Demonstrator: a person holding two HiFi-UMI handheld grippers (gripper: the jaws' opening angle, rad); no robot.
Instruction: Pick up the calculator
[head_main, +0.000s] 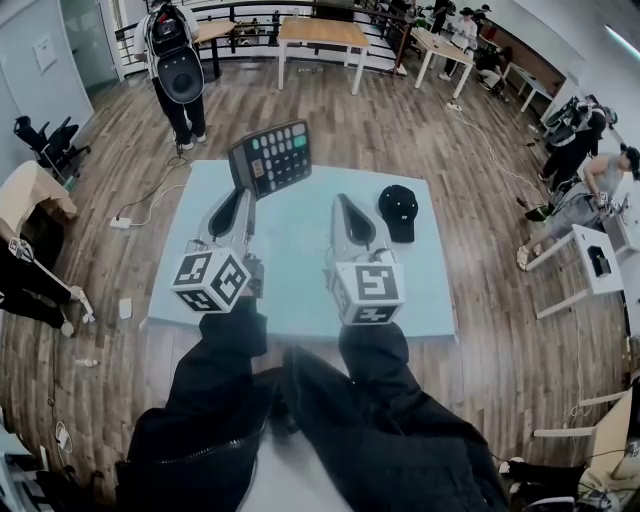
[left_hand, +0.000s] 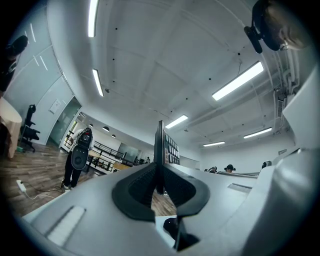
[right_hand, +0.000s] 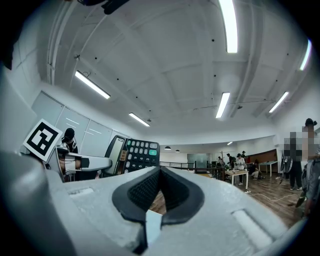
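1. Calculator (head_main: 271, 157): dark body with grey keys and a few green ones. It is held up clear of the light blue table (head_main: 300, 255), over the table's far-left part in the head view. The key face is turned toward the head camera and tilted.
2. Left gripper (head_main: 244, 192): its jaws are clamped on the calculator's lower edge, and the rest of the body sticks out past the tips. The marker cube sits at the near end, by the dark sleeve (head_main: 220, 370).
3. Left gripper view: the calculator (left_hand: 160, 145) shows edge-on as a thin upright slab. It is pinched between the two black pads (left_hand: 137, 187), which press on either side. The keys face the right side of this view.
4. Right gripper (head_main: 341, 203): it is beside the left one, nearer the table's middle. It is apart from the calculator and not touching it.
5. Right gripper view: the pads meet at the tip with nothing between them, so the jaws are closed and empty. The calculator (right_hand: 137, 156) stands off to the left of the jaws with its key face visible, and the left gripper (right_hand: 85, 162) is under it.
6. Black cap (head_main: 398, 210): it lies on the table, right of the right gripper and well apart from the calculator.
7. Beyond the table: wood floor, and a person (head_main: 180, 70) standing past the far edge.
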